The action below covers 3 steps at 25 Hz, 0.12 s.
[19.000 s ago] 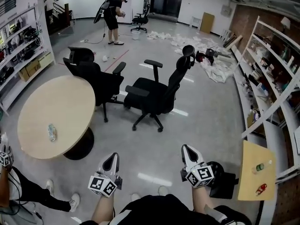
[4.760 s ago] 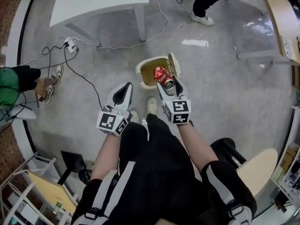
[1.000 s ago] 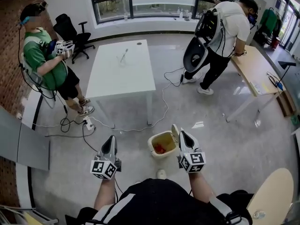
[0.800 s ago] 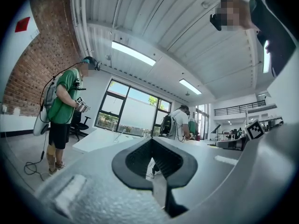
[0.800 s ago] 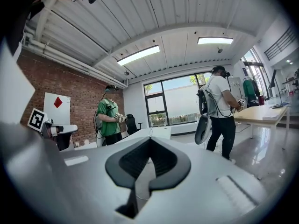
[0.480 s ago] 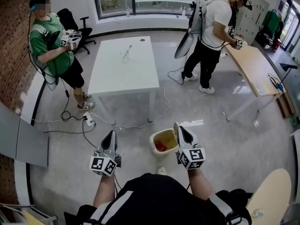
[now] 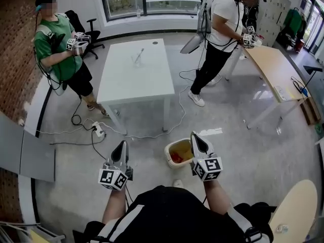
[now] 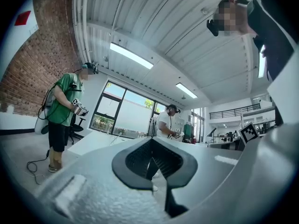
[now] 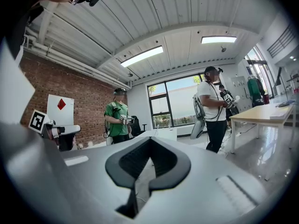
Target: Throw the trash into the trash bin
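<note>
Right hand-held gripper [image 7: 195, 138]: closed, jaws pressed together, nothing between them. Tip just beside the right rim of the trash bin [image 7: 167, 151], above the floor [image 7: 243, 151].

Left hand-held gripper [image 7: 121, 149]: also closed and empty, jaws meeting at the tips. Held level with the right one, well apart from the bin, over bare floor to its left.

Light shoe [image 7: 177, 183] on the floor between the two, just short of the bin.

Trash bin: cream, top open, standing on the grey floor ahead of the shoe. Red trash [image 7: 175, 158] lying inside at the bottom; cannot tell what it is from here.

Further out, left of the bin: power strip [image 7: 98, 132] on the floor with black cables trailing away.

Beyond the bin: white worktop [image 7: 136, 77], near right leg closest to the bin, a small thin item near its far edge, too small to name.

Far left: person in a green top [image 7: 61, 52] holding grippers at chest height, black office chair [image 7: 80, 26] behind.

Far right: person in a white top [image 7: 221, 24] beside a long wooden worktop [image 7: 276, 72].
</note>
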### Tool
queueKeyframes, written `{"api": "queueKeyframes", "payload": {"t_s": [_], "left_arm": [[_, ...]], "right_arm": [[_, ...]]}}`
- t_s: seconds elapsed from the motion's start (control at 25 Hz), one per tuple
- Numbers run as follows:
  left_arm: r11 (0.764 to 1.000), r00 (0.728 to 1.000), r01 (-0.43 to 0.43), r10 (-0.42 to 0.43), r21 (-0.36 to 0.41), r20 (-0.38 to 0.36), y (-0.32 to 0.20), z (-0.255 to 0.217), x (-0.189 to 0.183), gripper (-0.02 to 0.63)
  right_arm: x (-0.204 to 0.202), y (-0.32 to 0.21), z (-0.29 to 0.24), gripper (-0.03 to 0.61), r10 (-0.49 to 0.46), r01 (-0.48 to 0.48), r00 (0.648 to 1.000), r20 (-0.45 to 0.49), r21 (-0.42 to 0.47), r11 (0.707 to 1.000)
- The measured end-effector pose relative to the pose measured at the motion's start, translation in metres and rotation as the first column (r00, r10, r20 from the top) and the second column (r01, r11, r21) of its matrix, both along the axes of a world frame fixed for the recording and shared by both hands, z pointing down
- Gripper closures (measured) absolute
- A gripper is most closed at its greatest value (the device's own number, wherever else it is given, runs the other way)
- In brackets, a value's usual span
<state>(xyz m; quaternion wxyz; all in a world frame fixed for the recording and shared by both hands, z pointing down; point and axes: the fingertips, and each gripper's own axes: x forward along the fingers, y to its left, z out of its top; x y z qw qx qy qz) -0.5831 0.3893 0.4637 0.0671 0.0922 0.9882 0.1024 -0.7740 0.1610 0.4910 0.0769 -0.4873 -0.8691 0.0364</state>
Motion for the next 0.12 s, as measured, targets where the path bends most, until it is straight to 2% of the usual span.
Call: {"api": "queueKeyframes", "payload": {"t_s": [0.12], "left_arm": [[1.000,1.000,0.004,-0.004,0.002,0.001,0.0048,0.0033,0.0046,0.614]], "right_arm": [[0.0035,0.0059,0.0012,0.574,-0.014,0.014,0.999,-0.031,-0.024,1.000]]}}
